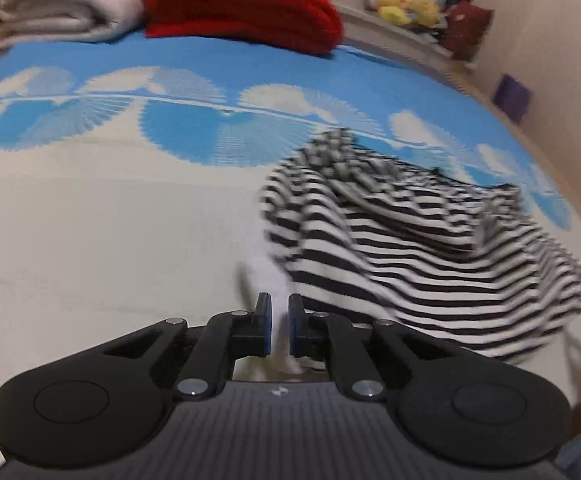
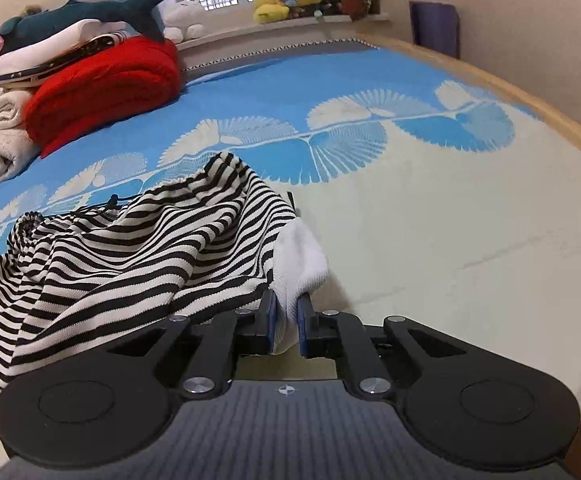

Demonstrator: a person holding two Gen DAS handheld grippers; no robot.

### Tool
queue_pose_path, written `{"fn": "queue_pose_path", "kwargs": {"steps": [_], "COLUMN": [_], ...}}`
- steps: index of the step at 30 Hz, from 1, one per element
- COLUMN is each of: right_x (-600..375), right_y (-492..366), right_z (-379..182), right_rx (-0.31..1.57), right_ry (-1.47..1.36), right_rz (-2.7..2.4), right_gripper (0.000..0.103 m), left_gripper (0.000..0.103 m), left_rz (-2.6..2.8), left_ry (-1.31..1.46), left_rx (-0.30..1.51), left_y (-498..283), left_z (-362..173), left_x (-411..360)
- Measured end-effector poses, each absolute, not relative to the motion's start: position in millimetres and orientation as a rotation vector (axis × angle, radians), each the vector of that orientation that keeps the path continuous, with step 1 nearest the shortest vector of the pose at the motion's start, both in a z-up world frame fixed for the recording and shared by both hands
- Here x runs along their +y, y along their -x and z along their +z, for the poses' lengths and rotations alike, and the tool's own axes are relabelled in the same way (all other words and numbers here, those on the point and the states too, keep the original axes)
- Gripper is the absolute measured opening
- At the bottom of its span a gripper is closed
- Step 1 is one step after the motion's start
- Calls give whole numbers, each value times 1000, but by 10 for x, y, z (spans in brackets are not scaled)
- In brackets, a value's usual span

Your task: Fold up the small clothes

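Two grippers work on one striped garment (image 1: 410, 248), which lies on a bed (image 1: 90, 220) with a blue and white cover. In the left wrist view, the folded cream blanket (image 1: 62, 4) sits in the upper left of the frame and the red blanket (image 1: 242, 4) is beside it, at the upper centre. The garment fills the centre right and is blurred. At the lower centre, the left gripper (image 1: 279, 330) has its blue pads close together with a narrow gap; a white piece of cloth runs through this gap, but the blur does not let me say if the pads press on it.

In the right wrist view, the same blankets are in the upper left, with a toy shark (image 2: 90, 16) on top of the pile. The garment spreads from the lower left to the centre, crumpled and partly raised off the bed. Its white cuff (image 2: 300, 264) is at the centre, and the right gripper (image 2: 286, 324) is clamped on it.

I judge that the step in hand is lifting and spreading the garment, before any fold is made. The next move calls for a sure grip on both ends, then pulling them apart so that the cloth lies flat.

The garment has thin black and white stripes, a drawstring (image 2: 112, 202) and soft, loose folds.
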State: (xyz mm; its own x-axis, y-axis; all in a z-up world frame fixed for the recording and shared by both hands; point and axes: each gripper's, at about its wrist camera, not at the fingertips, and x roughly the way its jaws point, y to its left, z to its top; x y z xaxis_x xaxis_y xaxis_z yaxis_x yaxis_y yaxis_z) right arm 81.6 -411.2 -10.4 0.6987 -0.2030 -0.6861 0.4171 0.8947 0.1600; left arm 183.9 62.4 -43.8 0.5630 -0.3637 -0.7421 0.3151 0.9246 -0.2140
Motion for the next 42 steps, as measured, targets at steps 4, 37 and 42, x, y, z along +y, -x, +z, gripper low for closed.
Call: {"fn": "queue_pose_path", "kwargs": {"steps": [4,37,42], "right_x": [-4103,-4856,-4519], "right_y": [-811,-437,-734], "right_z": [-125,-129,-248], "right_rx": [734,644,754], "right_ry": [-324,-604,-535], "right_rz": [-344,-484,-309], "right_gripper": [14,4,53], "left_gripper": [102,14,14], "left_rz": [-430,-250,-238], "left_ry": [-24,-26,-7], "left_rx": [830,908,921], "left_y": [-1700,-1891,-1940], "left_z": [-431,-498,-514], "left_x": [417,363,369]}}
